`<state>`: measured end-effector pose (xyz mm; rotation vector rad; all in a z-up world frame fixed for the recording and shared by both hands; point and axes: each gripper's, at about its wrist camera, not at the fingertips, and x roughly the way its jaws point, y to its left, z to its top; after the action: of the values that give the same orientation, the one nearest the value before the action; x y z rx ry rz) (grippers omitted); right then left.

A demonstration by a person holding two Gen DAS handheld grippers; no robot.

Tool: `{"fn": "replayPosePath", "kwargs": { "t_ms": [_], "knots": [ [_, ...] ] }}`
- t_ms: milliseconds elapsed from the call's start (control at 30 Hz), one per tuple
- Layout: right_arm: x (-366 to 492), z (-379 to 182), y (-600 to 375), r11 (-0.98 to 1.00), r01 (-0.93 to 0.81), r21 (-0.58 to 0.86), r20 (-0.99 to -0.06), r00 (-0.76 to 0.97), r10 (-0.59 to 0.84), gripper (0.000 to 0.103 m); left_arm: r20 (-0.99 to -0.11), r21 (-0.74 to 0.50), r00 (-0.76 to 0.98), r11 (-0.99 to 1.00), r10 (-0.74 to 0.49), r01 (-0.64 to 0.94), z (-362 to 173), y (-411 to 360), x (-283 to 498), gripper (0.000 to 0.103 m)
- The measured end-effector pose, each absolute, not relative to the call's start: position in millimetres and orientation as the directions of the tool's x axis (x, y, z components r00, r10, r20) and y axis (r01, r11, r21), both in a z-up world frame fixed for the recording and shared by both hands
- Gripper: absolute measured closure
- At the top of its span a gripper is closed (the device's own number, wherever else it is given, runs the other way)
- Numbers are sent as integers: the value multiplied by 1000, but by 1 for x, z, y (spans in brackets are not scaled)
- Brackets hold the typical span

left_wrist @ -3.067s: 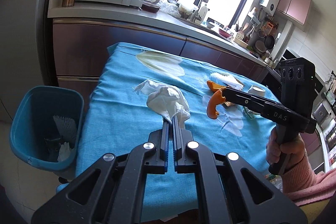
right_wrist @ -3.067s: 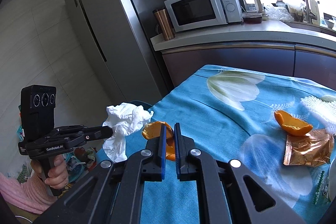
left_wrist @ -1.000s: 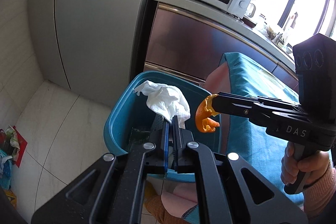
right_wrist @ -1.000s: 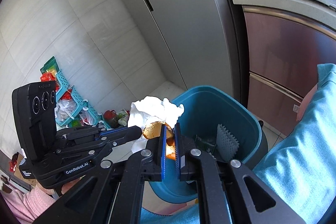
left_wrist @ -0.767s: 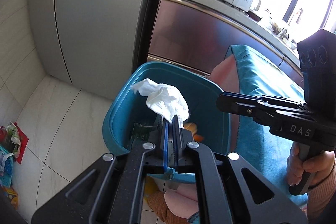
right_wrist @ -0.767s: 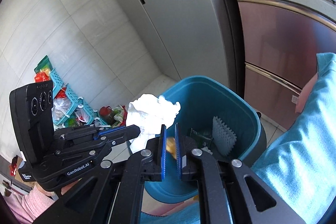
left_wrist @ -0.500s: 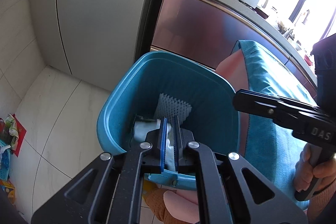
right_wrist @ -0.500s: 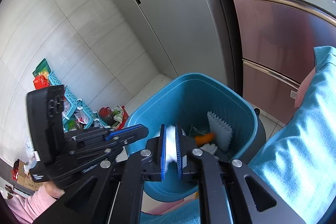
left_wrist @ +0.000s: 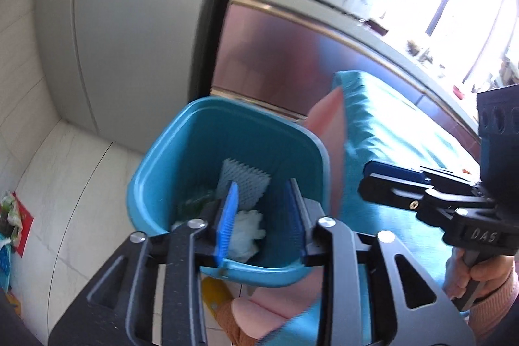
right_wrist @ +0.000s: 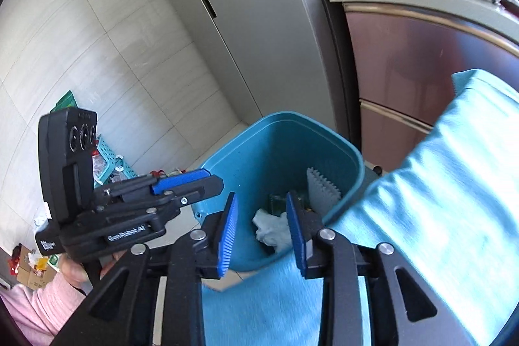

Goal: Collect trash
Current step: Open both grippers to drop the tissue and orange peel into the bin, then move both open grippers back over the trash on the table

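**Teal bin loaded, both tongs empty — risks are on the way out**

Left wrist view: my left gripper (left_wrist: pixel 264 216) hangs over the teal bin (left_wrist: pixel 152 184). Its jaws have just been opening and stand moderately apart with nothing between them. The white tissue (left_wrist: pixel 247 231) lies down in the bin beside a white ribbed sheet (left_wrist: pixel 245 184). My right gripper (left_wrist: pixel 373 180) is just beside the bin's table-side rim, seen side-on, so I can't read its gap from here. Risk: the near rim sits right under my left fingertips; pulling back low would likely hook it and tip the bin.

Right wrist view: my right gripper (right_wrist: pixel 261 229) has also just been opening, jaws partly apart and empty. Tissue (right_wrist: pixel 271 227) shows on the bin floor; I can't make out the orange peel here. My left gripper (right_wrist: pixel 198 180) is close alongside. Risks: the two tools could knock together if both swing toward the table at once, and the blue tablecloth (right_wrist: pixel 438 216) edge is near enough to snag a finger and drag.
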<state>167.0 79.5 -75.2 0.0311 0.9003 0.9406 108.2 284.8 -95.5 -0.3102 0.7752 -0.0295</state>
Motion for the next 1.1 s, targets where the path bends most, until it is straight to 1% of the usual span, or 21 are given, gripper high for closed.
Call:
{"fn": "replayPosePath", "kwargs": {
  "t_ms": [100, 167, 267, 467, 633, 800, 933, 1100],
  "knots": [
    [155, -69, 59, 627, -681, 377, -637, 301, 710, 67, -651, -284, 740, 959, -171, -28, -82, 266, 102, 62],
    [147, -66, 44, 641, -672, 370, -628, 327, 706, 67, -627, -288, 752, 958, -203, 18, -74, 252, 99, 58],
    [135, -59, 15, 666, -653, 361, -609, 376, 699, 63, -602, -293, 758, 952, -253, 85, -63, 228, 95, 54],
    [111, -48, -56, 743, -576, 340, -581, 493, 648, 60, -584, -294, 729, 930, -357, 221, -53, 173, 93, 53],
    [90, -45, -120, 824, -462, 328, -574, 595, 562, 59, -591, -294, 682, 903, -430, 314, -54, 120, 99, 53],
    [77, -41, -172, 895, -345, 281, -573, 688, 445, 58, -604, -296, 623, 866, -497, 403, -58, 65, 103, 53],
    [60, -36, -218, 936, -242, 255, -546, 763, 346, 58, -612, -293, 575, 831, -543, 473, -61, 23, 103, 53],
    [46, -27, -269, 972, -91, 215, -504, 843, 190, 57, -629, -288, 518, 793, -579, 536, -65, -20, 106, 53]
  ]
}}
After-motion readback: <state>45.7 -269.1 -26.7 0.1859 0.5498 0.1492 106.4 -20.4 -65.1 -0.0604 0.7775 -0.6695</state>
